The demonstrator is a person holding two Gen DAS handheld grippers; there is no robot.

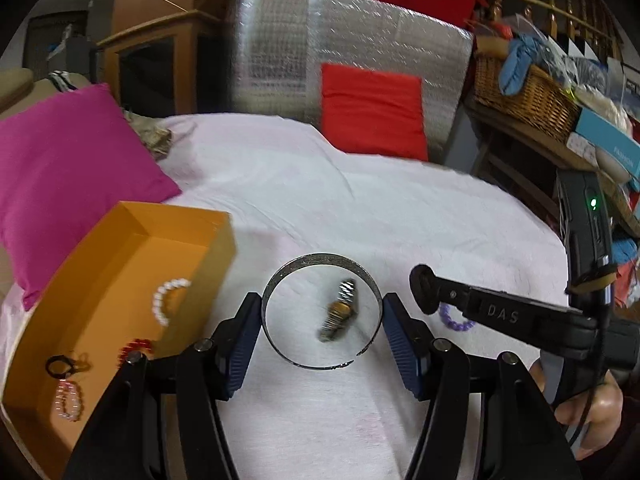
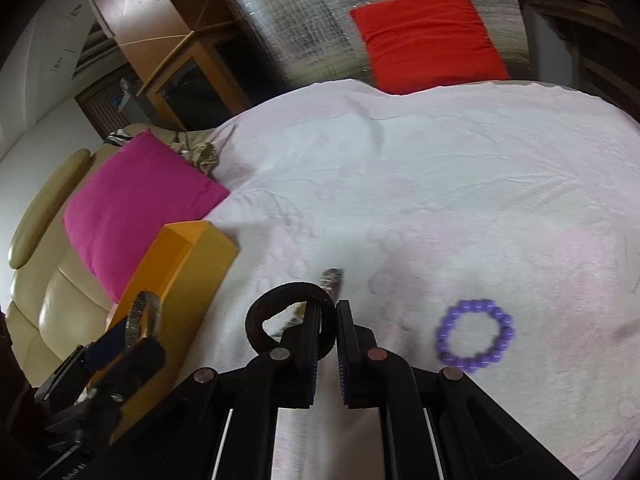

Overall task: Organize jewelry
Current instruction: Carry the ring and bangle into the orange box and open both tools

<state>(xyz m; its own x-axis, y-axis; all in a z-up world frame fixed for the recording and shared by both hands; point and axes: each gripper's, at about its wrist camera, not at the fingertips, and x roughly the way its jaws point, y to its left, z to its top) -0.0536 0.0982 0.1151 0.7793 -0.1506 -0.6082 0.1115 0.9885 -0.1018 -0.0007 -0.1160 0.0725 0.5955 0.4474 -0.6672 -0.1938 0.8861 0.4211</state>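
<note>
My left gripper [image 1: 322, 316] is shut on a silver bangle [image 1: 320, 260], held above the white cloth; it also shows in the right wrist view [image 2: 140, 316]. A small gold and silver watch [image 1: 338, 314] lies on the cloth below the bangle. My right gripper [image 2: 329, 332] is shut on a black hair tie [image 2: 256, 320], which also shows in the left wrist view [image 1: 424, 288]. A purple bead bracelet [image 2: 474, 336] lies on the cloth to the right. The orange box [image 1: 100, 264] at left holds a white bead bracelet [image 1: 168, 300], a red one [image 1: 136, 348], a pink one [image 1: 70, 400] and a black ring [image 1: 60, 366].
A magenta cushion [image 1: 68, 176] lies behind the box. A red cushion [image 1: 372, 112] leans on a silver foil panel [image 1: 280, 48] at the back. A wicker basket [image 1: 524, 92] and boxes stand on a shelf at right. A cream sofa [image 2: 44, 280] is at left.
</note>
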